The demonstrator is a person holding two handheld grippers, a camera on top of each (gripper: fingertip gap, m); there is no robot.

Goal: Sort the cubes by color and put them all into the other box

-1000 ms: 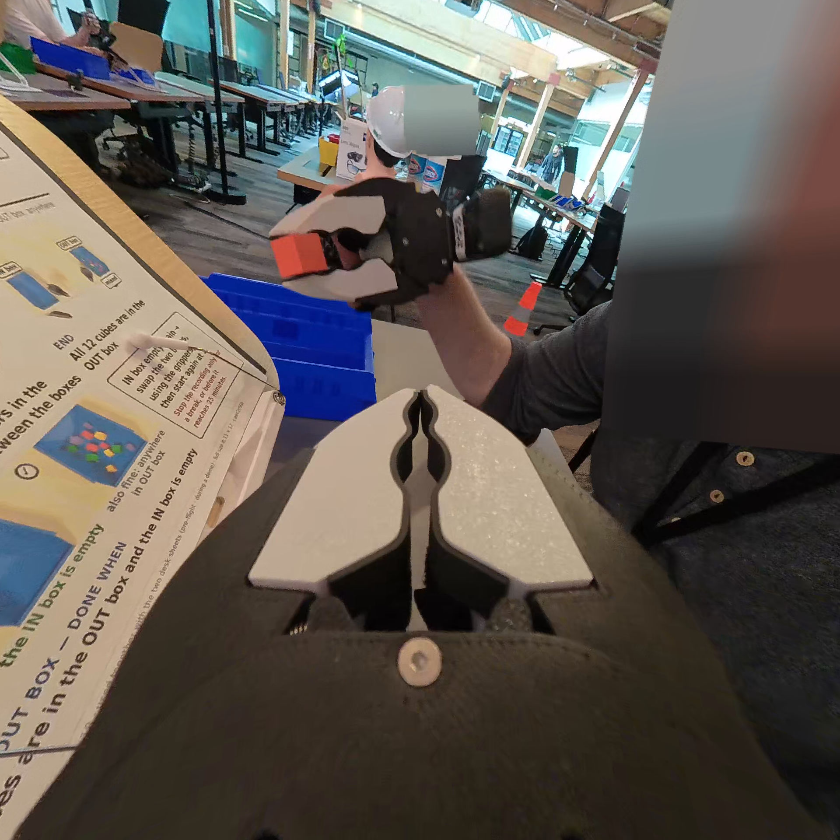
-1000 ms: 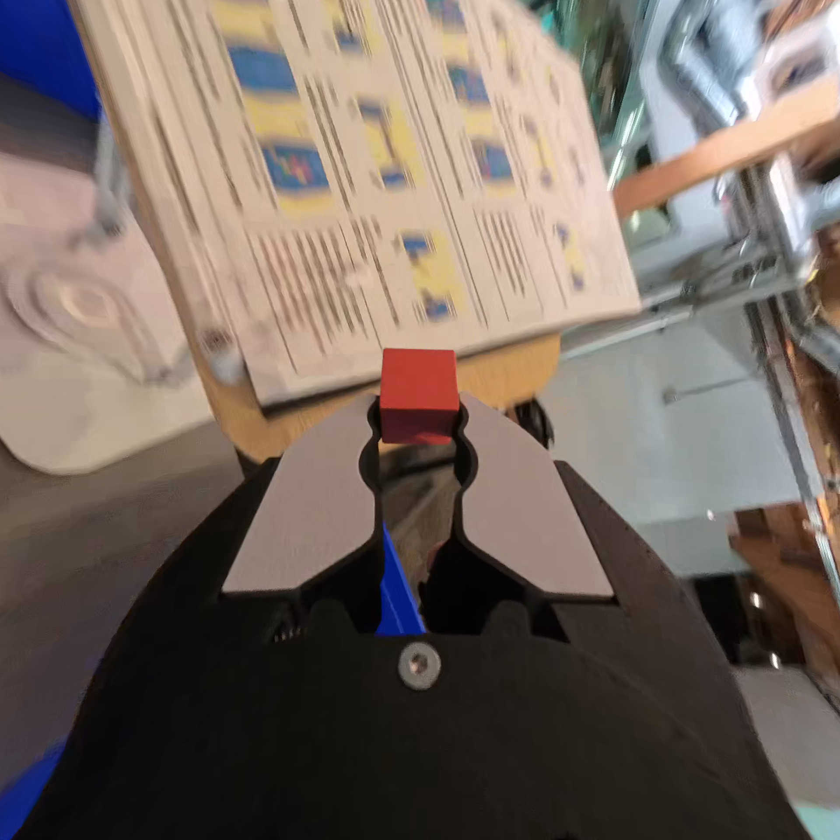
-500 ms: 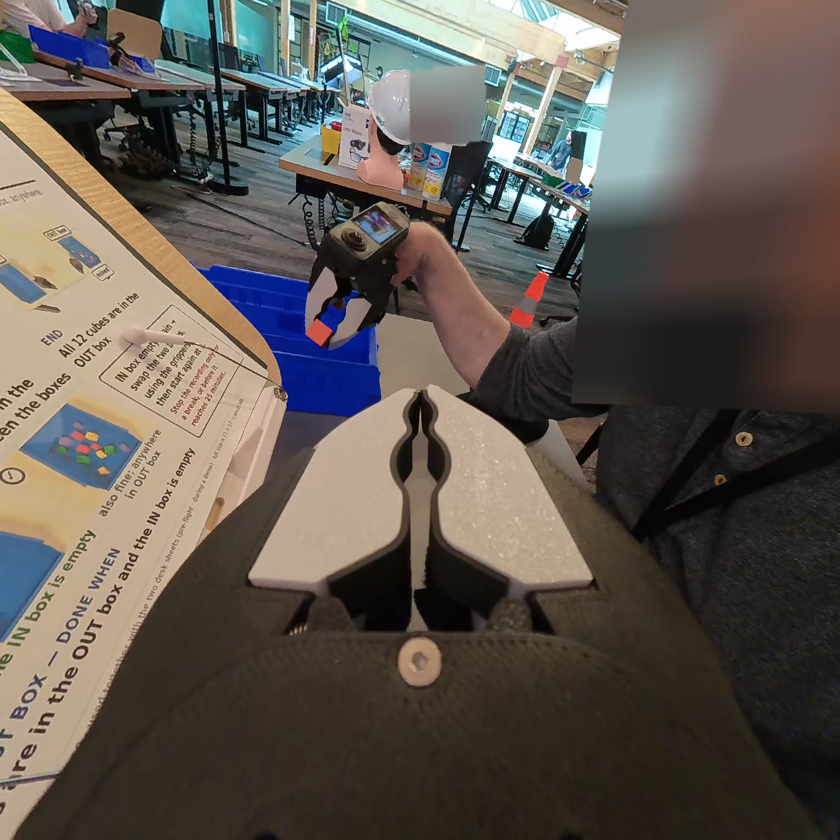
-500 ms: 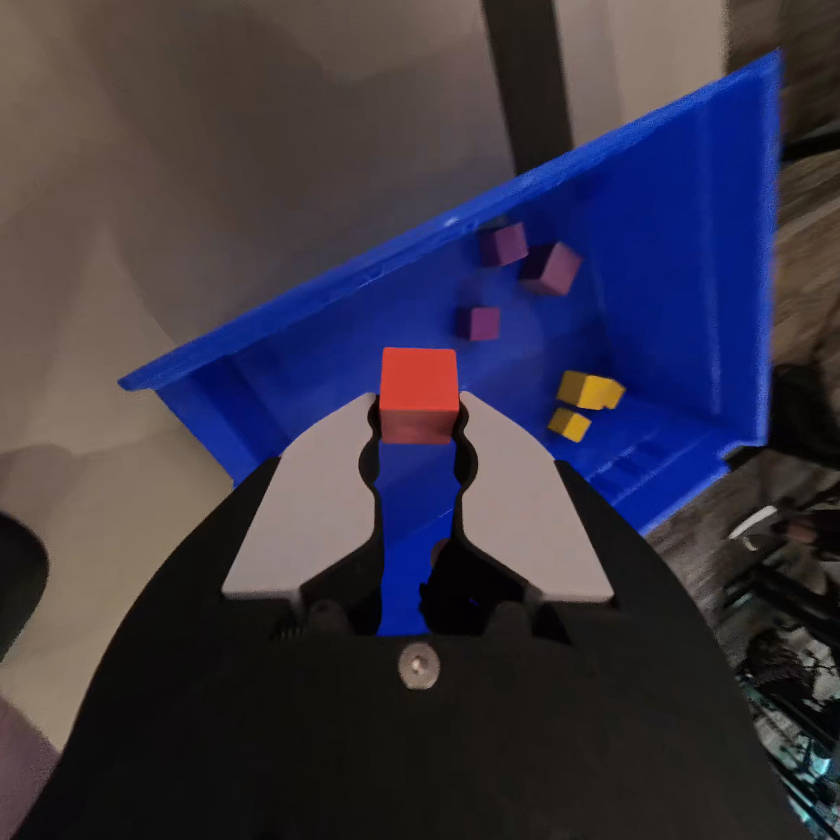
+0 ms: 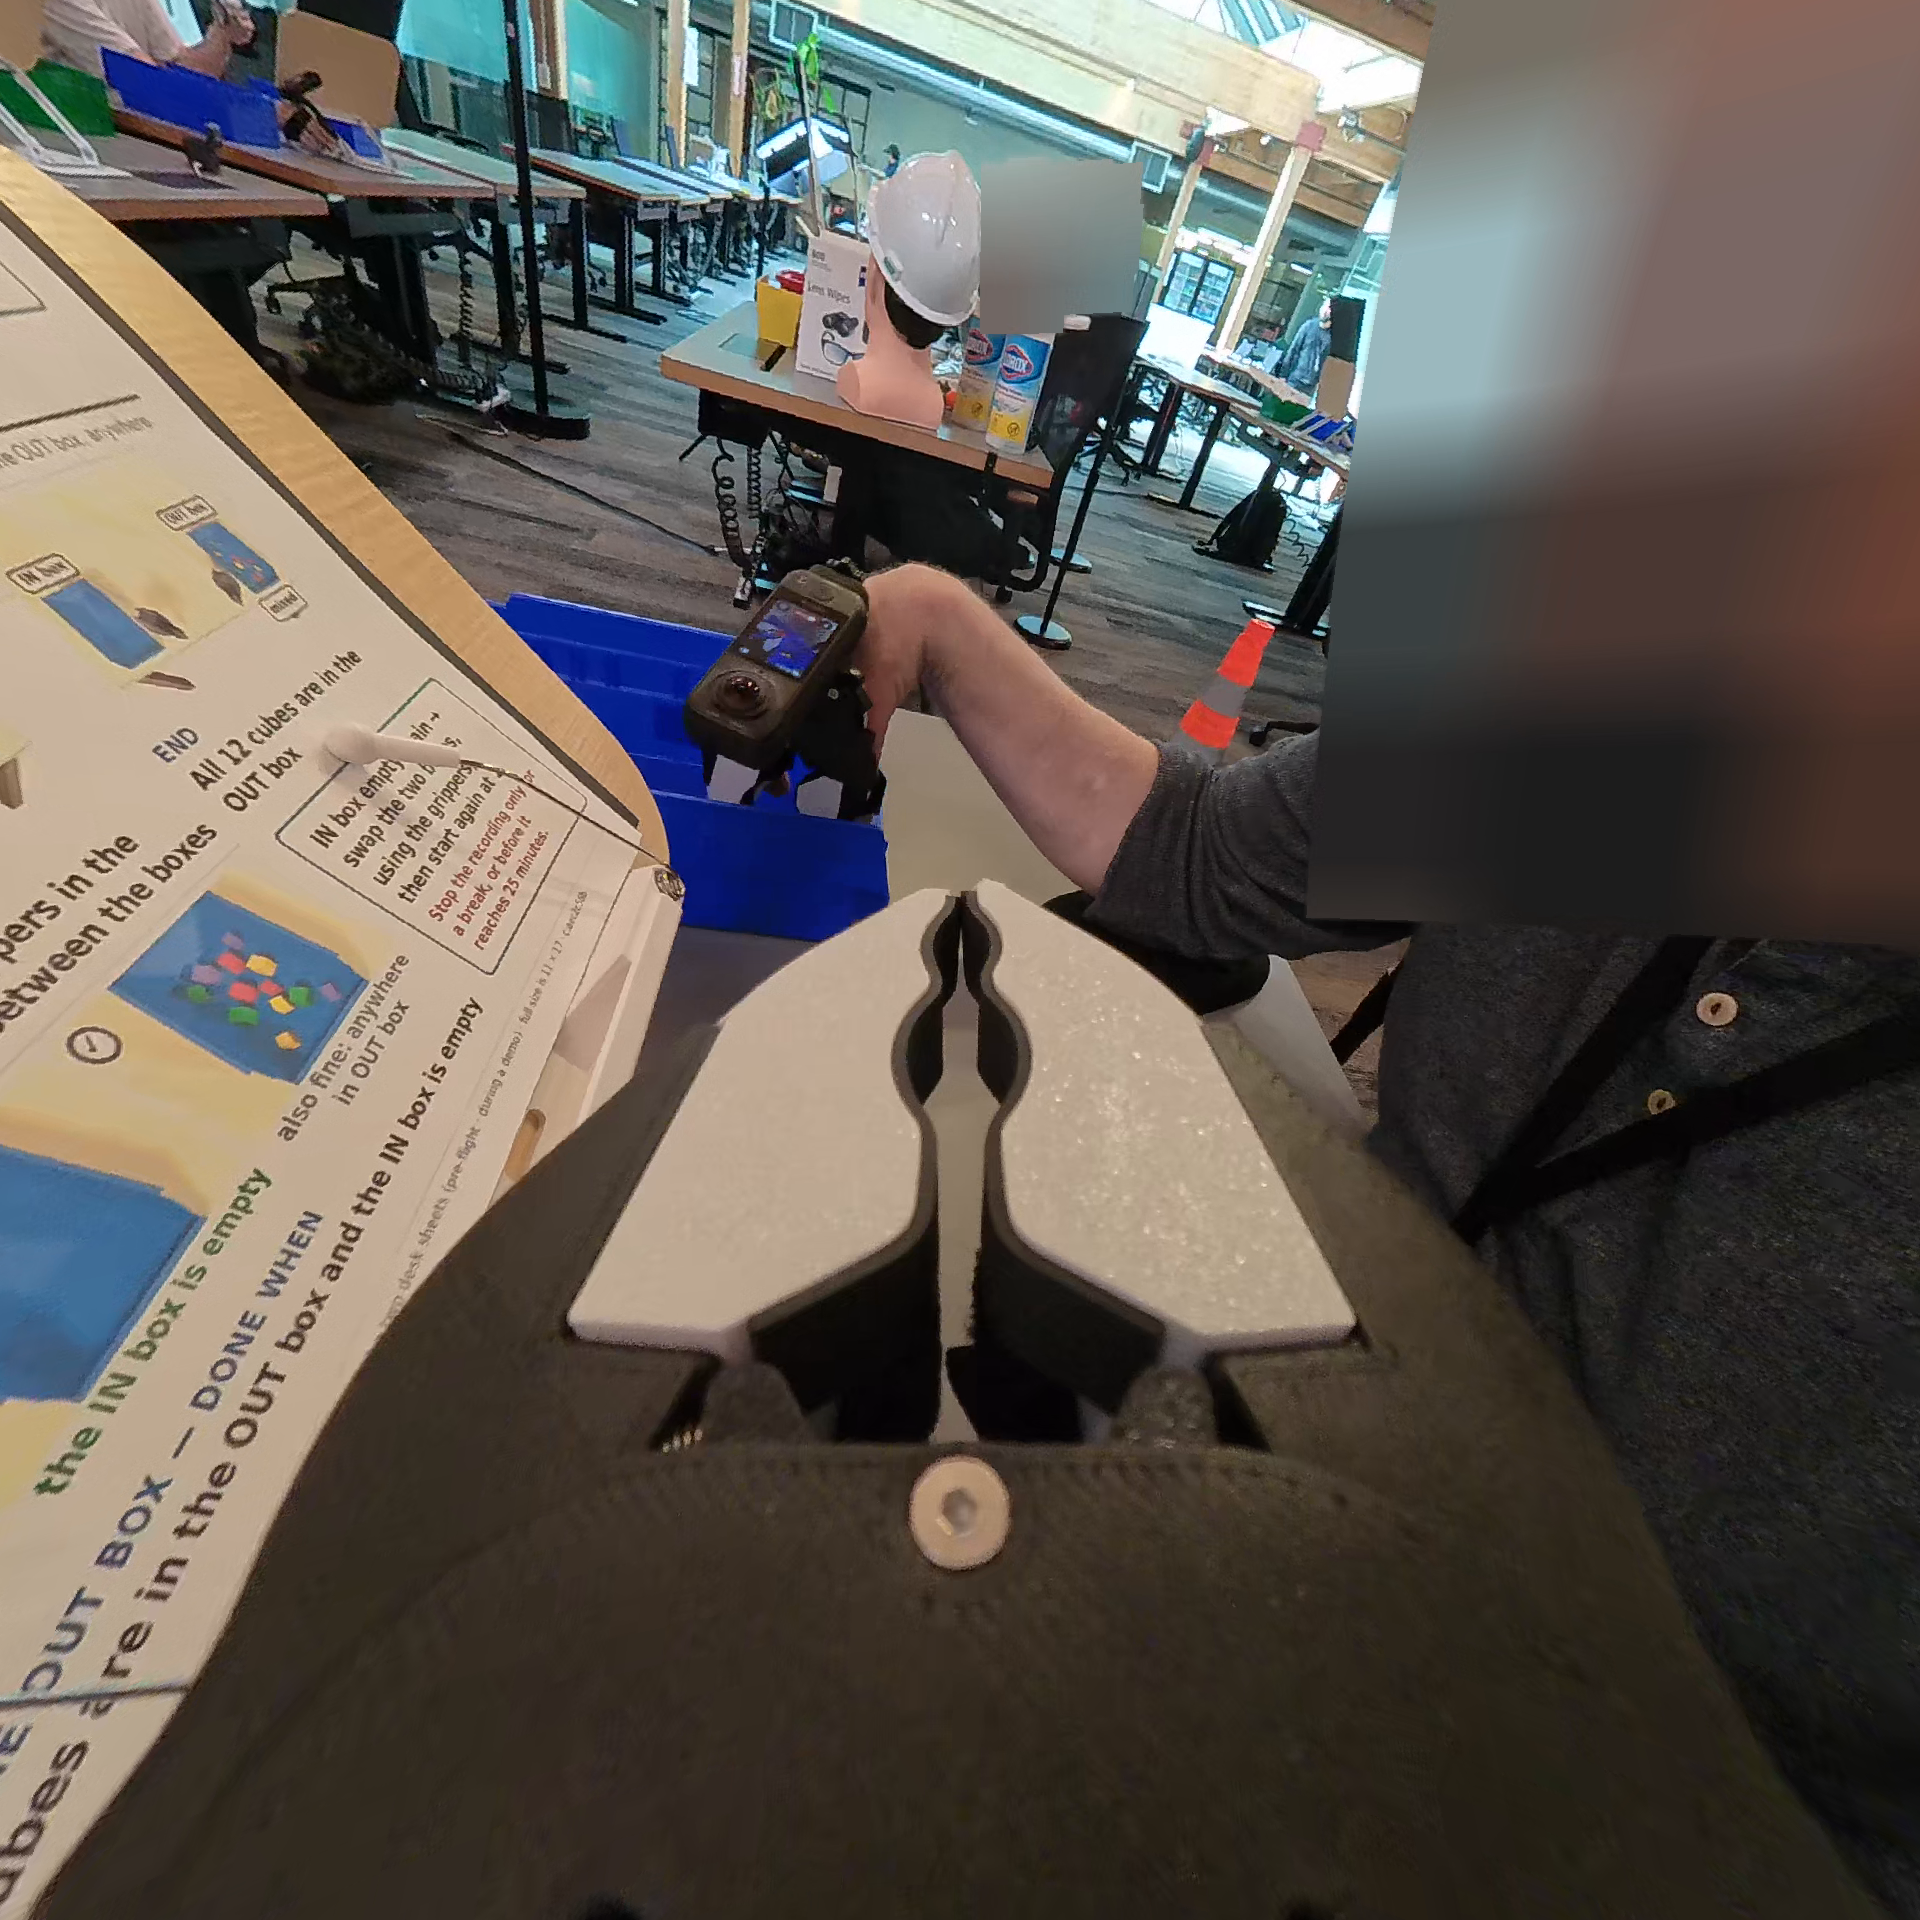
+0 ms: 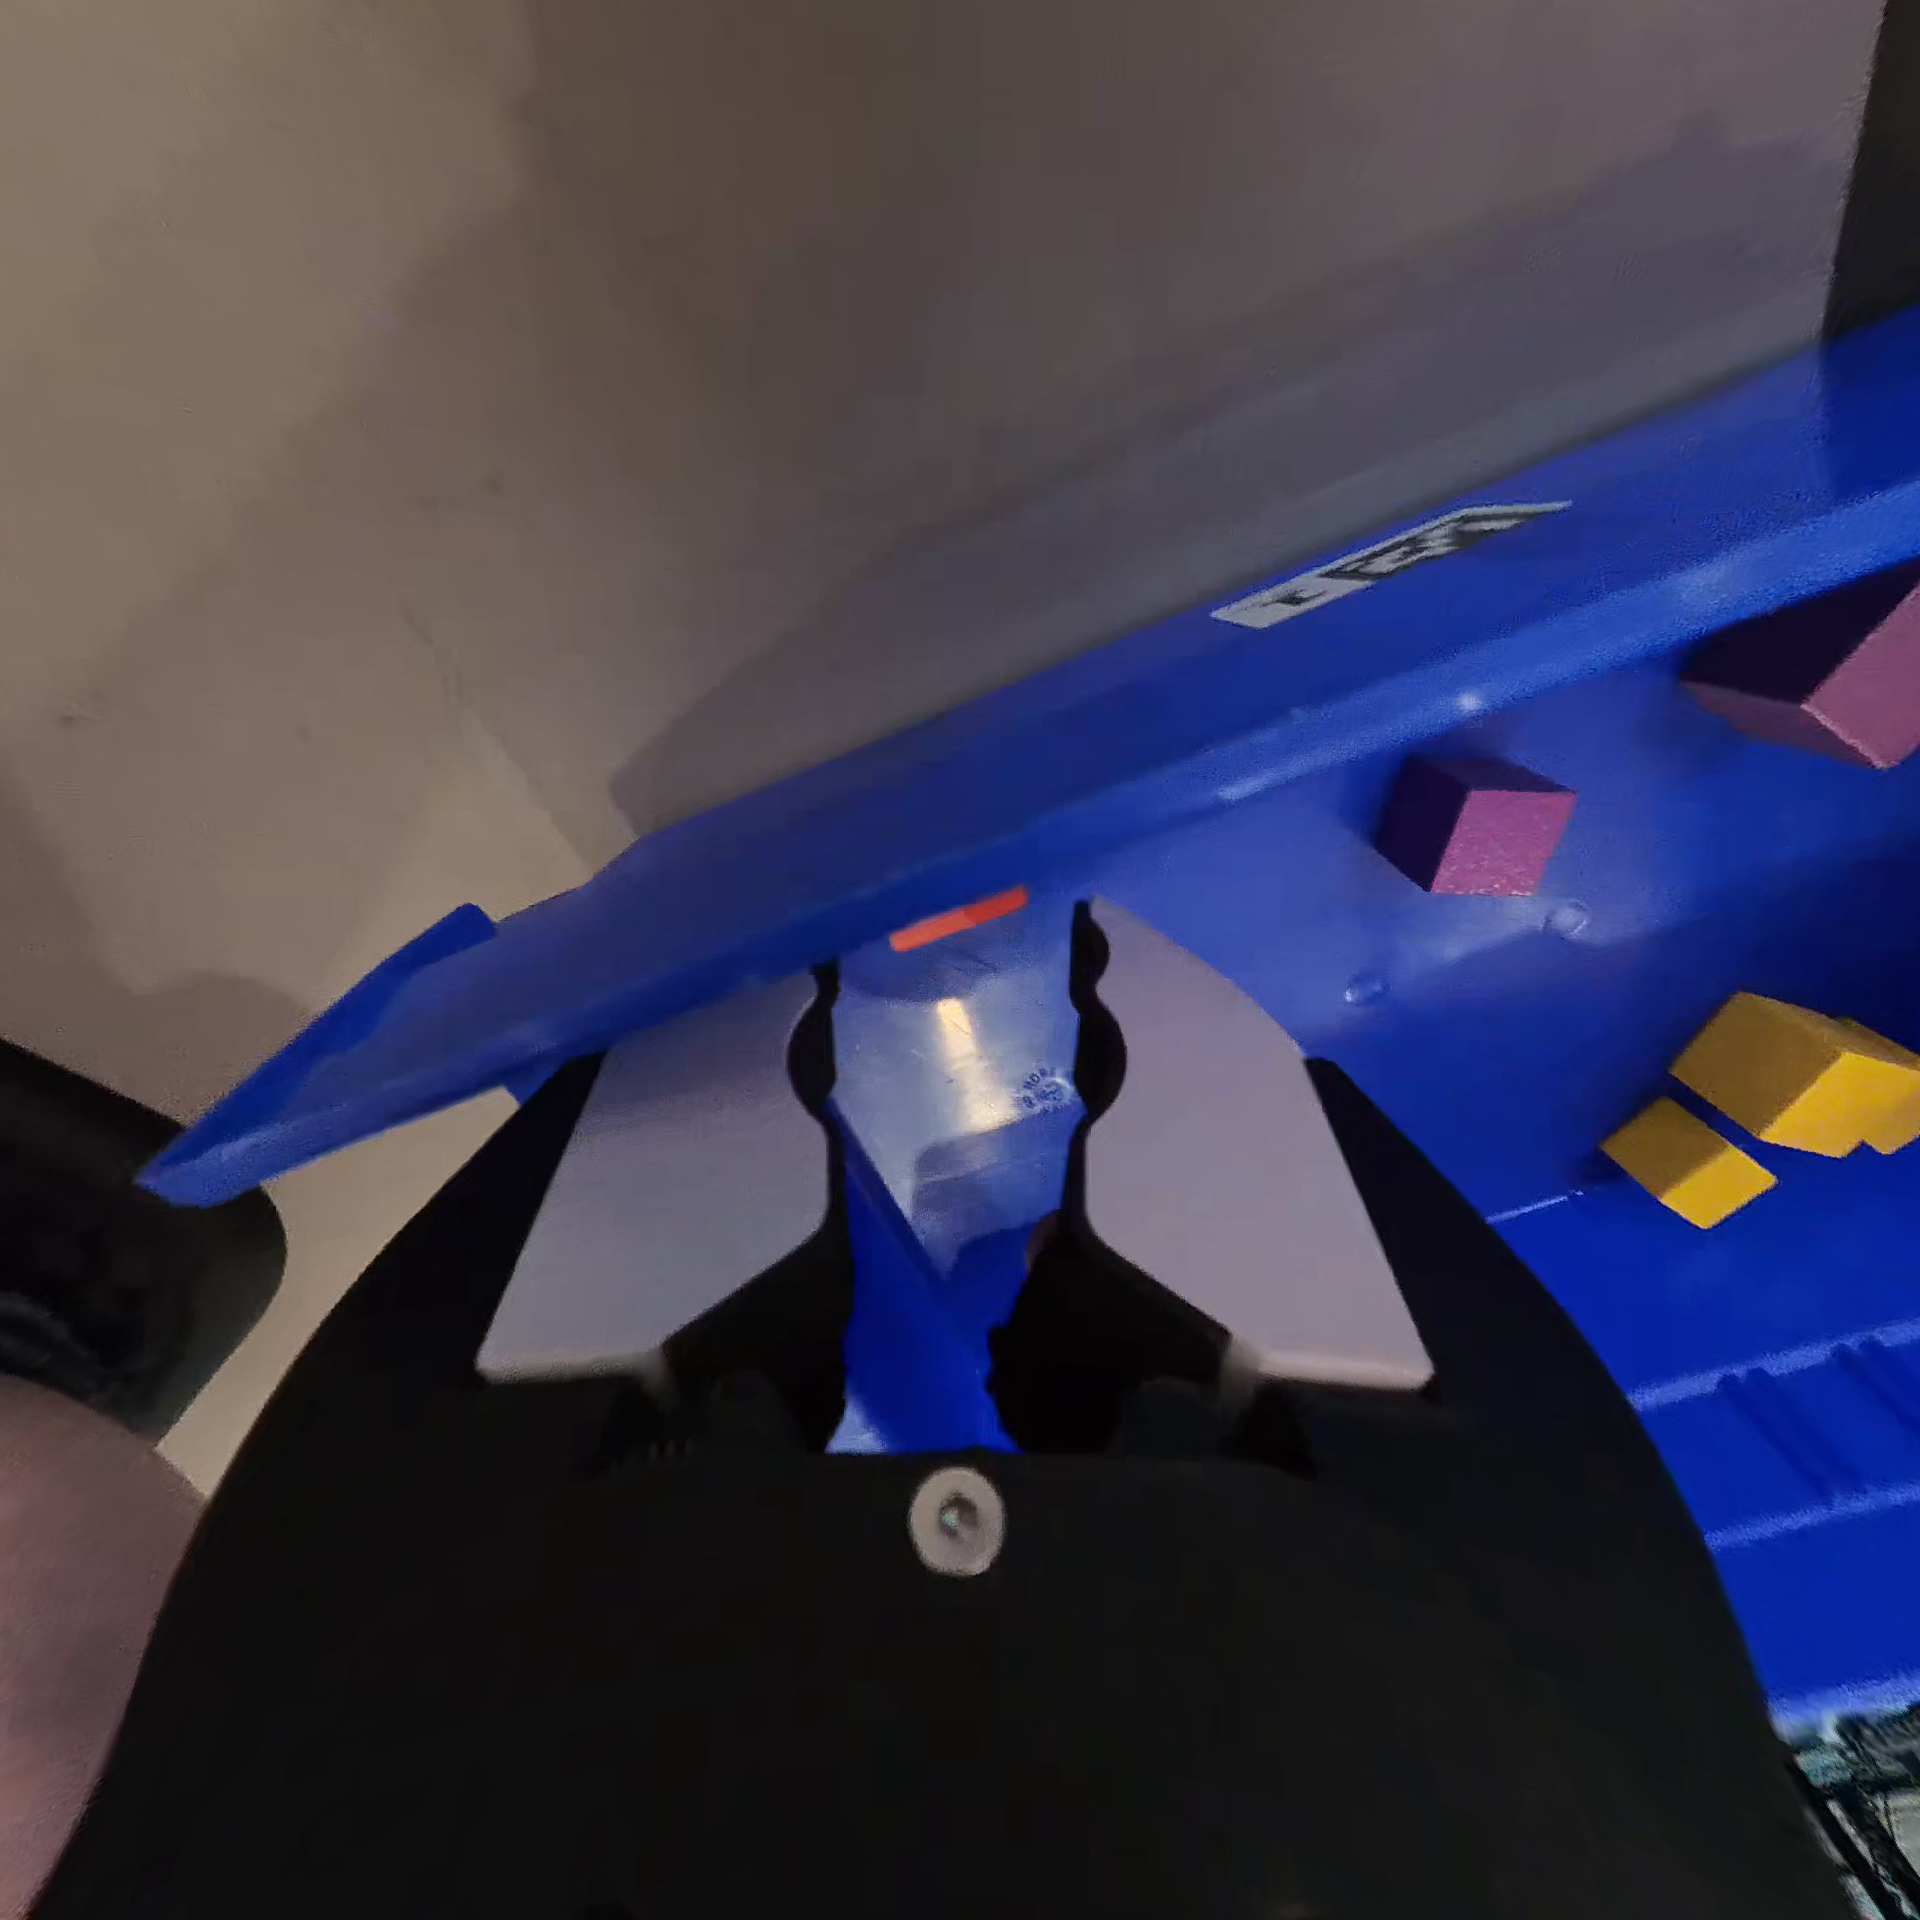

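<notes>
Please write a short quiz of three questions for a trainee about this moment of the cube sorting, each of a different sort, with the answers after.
1. True or false: the right gripper stands open inside the blue box.
2. Which colours of cube already lie in this box besides the red cube? A) purple and yellow B) green and orange C) only purple
3. How do the fingers of the left gripper stand?

Key:
1. True; nothing is pressed between its fingers, and the red cube lies just past the tips.
2. A; see a purple cube and the yellow cubes.
3. Shut, holding nothing.
</notes>
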